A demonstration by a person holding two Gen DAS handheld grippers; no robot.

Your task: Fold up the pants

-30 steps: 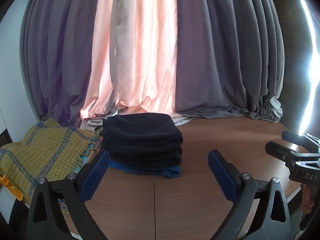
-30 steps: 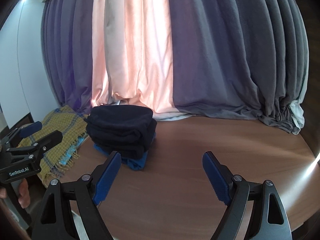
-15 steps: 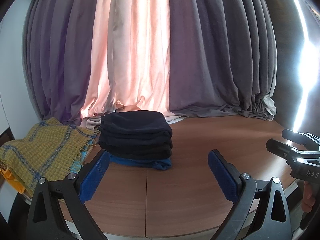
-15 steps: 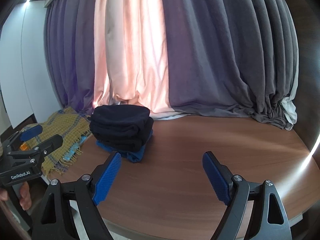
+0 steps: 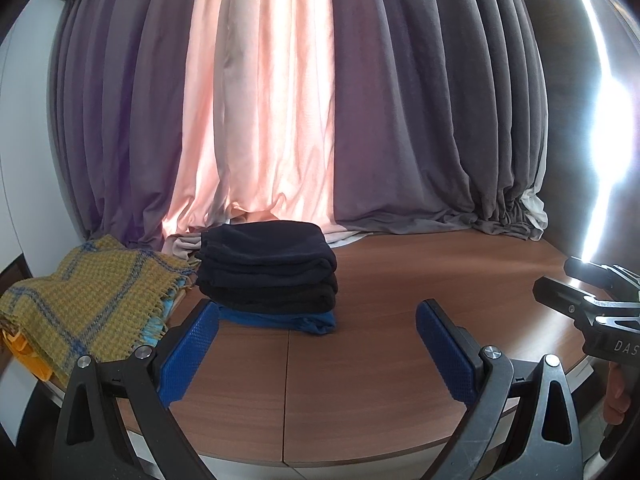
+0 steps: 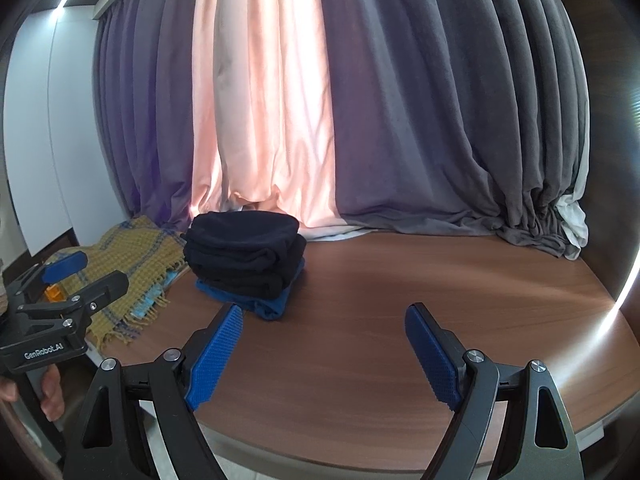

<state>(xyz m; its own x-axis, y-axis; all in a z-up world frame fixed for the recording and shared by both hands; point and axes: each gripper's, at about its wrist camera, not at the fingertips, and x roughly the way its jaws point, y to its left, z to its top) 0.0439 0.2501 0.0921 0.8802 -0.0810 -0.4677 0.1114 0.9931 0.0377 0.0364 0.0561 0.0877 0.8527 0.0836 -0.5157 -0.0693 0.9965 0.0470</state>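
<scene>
A stack of folded dark pants (image 5: 267,268) (image 6: 245,256) lies at the back left of the wooden table (image 5: 380,360) (image 6: 380,320), with a folded blue garment (image 5: 280,320) (image 6: 256,302) at the bottom. My left gripper (image 5: 318,312) hovers open over the near part of the table, short of the stack, with nothing between its blue pads. The right gripper (image 6: 322,316) is open and empty too, in front and to the right of the stack. Each gripper appears at the edge of the other's view, the right gripper (image 5: 592,304) and the left gripper (image 6: 60,292), each held by a hand.
A yellow and blue checked blanket (image 5: 88,300) (image 6: 132,264) lies left of the stack, with something orange (image 5: 24,356) under its near edge. Grey and pink curtains (image 5: 280,100) hang to the table's back edge. The table's rounded front edge (image 6: 360,456) is just below both grippers.
Both grippers have drawn back from the stack, which looks smaller and farther now. The table's front edge has come into view. Both stay open and the stack has not moved.
</scene>
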